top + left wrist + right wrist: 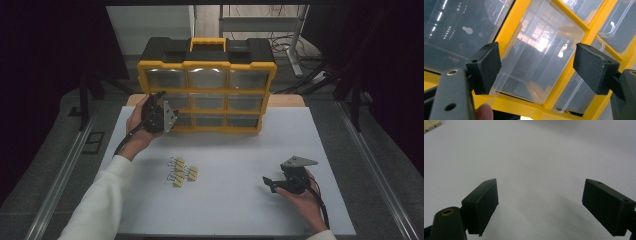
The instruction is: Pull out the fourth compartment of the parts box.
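Drawers of the yellow organizer [207, 90] all look pushed in, so the work seems barely begun. Left gripper [159, 97] sits at its lower left corner, jaws wide on either side of one clear drawer [536, 62], not gripping it. Binder clips [181, 171] lie loose on the bench [240, 150] in front of the organizer, untouched. Right gripper [268, 182] rests farther right, jaws wide and empty.
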